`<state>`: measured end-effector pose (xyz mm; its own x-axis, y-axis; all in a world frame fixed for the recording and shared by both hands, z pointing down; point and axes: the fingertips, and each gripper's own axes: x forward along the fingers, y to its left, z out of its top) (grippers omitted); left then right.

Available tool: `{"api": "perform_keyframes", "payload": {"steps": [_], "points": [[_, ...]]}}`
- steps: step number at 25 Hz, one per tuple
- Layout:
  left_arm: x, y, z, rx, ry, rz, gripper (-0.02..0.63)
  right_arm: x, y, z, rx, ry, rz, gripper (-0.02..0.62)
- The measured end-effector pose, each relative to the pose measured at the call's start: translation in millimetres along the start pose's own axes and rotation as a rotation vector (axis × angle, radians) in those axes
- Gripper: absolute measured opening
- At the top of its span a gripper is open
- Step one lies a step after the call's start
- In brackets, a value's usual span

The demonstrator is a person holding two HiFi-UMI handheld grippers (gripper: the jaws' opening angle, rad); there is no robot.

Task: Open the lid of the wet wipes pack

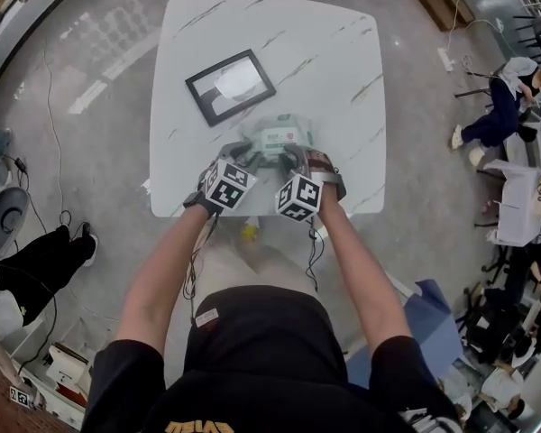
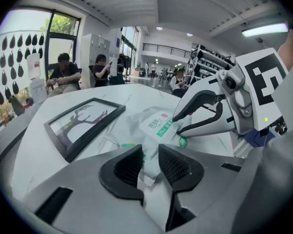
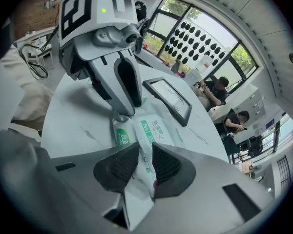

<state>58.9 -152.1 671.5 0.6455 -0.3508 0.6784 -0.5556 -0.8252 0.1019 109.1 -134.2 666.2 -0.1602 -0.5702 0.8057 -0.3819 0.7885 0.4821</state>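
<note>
On counter (image 1: 343,61), wet wipes pack (image 1: 281,136) lies just at 12 o'clock. Left hand-held gripper (image 2: 149,165) pinches its 7 o'clock edge; right hand-held gripper (image 3: 142,168) pinches its 5 o'clock edge.

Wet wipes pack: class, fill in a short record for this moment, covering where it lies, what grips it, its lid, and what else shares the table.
pack: wet wipes pack, on the white table, near its front edge
left claw: shut on the pack's near left edge
right claw: shut on the pack's near right edge
lid: no flap seen raised
neighbour: black picture frame, beyond the pack, apart from it
</note>
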Motion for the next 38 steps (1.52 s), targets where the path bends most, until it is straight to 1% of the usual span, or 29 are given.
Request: {"api": "perform_keyframes", "payload": {"steps": [2,5,7,9,13,16,18,20,21,22,23,25,28,31,35,38], "points": [[1,0,-1,-0.019,0.008,-0.008,0.120,2,4,0,0.001,0.004,0.020,0.057],[2,2,0,-0.077,0.028,-0.009,0.118,3,3,0,0.049,0.005,0.039,0.054],[2,2,1,-0.080,0.047,-0.008,0.118,3,1,0,0.078,0.008,0.053,0.052],[2,2,0,-0.071,0.061,-0.001,0.118,2,1,1,0.073,0.014,0.055,0.052],[3,1,0,-0.052,0.065,0.013,0.118,-2,1,1,0.031,0.010,0.004,0.043],[2,1,-1,-0.054,0.061,0.014,0.118,-3,1,3,0.003,0.015,-0.039,0.041],[2,1,-2,-0.059,0.059,0.012,0.118,-4,0,3,-0.001,0.020,-0.064,0.050],[3,2,-2,-0.063,0.059,0.011,0.118,-6,-6,3,0.011,0.019,-0.107,0.052],[3,2,-1,-0.063,0.058,0.011,0.118,-8,-12,3,0.021,0.017,-0.135,0.037],[3,2,-1,-0.063,0.057,0.011,0.118,-9,-17,2,0.033,0.013,-0.156,0.002],[4,2,-1,-0.064,0.056,0.010,0.118,-10,-20,2,0.044,0.010,-0.160,0.002],[4,2,-2,-0.067,0.055,0.009,0.118,-8,-18,2,0.048,0.014,-0.129,0.004],[3,3,-3,-0.071,0.057,0.009,0.118,-5,-6,1,0.006,0.027,-0.078,0.026],[3,2,-2,-0.075,0.057,0.007,0.118,-5,2,0,-0.026,0.034,-0.062,0.026],[2,2,-1,-0.078,0.054,0.007,0.118,-3,6,-1,-0.043,0.050,-0.059,0.050],[3,2,-2,-0.081,0.054,0.007,0.118,-2,1,-2,-0.031,0.050,-0.051,0.096]]}}
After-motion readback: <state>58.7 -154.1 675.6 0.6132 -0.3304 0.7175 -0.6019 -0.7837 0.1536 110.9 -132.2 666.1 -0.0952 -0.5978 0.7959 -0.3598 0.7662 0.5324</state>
